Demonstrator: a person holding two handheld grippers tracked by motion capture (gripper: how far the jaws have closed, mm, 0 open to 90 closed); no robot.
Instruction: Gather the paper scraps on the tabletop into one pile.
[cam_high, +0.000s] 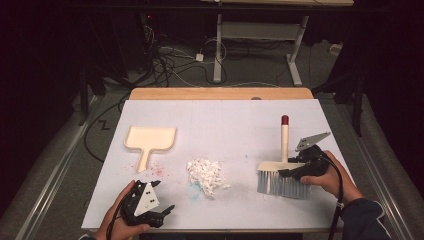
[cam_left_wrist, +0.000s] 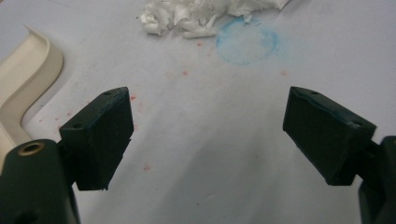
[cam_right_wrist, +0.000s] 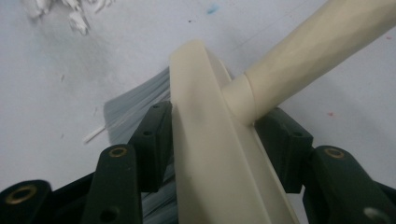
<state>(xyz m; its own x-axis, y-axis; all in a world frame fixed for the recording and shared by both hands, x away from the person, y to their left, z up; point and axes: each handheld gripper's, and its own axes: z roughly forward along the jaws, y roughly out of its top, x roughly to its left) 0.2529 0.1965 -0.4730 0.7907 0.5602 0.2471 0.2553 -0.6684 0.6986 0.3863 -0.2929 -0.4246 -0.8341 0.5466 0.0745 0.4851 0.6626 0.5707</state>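
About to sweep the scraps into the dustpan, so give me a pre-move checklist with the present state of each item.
1. Right gripper has the brush: ok, jaws closed on either side of its cream head.
2. Bristles on the table: ok, they lie flat on the white table cover.
3. Left gripper ready for the dustpan: ok, jaws wide open with nothing between them.
4. Dustpan held: not ok, it lies apart from the left gripper.
5. Paper scraps gathered: ok, one heap between dustpan and brush.
6. Firmness of the brush grip: cannot tell.
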